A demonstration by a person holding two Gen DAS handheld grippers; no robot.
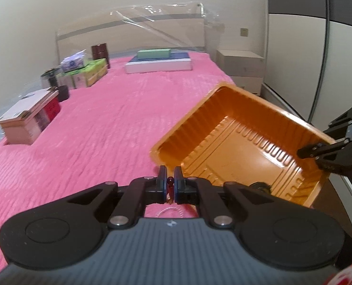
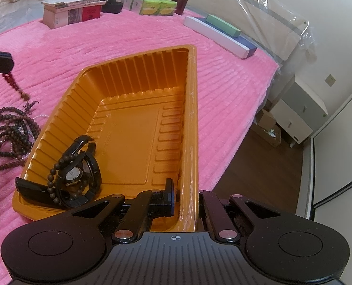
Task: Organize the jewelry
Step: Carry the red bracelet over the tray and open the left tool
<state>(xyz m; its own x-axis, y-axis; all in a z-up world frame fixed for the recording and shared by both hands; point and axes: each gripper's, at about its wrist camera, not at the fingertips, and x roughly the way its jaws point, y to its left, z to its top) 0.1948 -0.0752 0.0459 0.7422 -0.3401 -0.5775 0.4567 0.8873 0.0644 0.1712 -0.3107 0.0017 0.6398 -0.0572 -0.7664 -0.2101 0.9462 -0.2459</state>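
Left wrist view: the left gripper (image 1: 170, 183) is clenched on a red bead string (image 1: 170, 182) beside the orange tray (image 1: 225, 116). The right gripper (image 2: 184, 196) pinches the tray's wall (image 2: 190, 109). A watch (image 2: 77, 168) lies inside; brown beads (image 2: 8, 128) sit heaped on the pink bed (image 2: 81, 38).

A pink bedspread (image 1: 100, 118) meets cream walls (image 1: 57, 4), a white nightstand (image 1: 242, 68) and wood floor (image 2: 259, 166).
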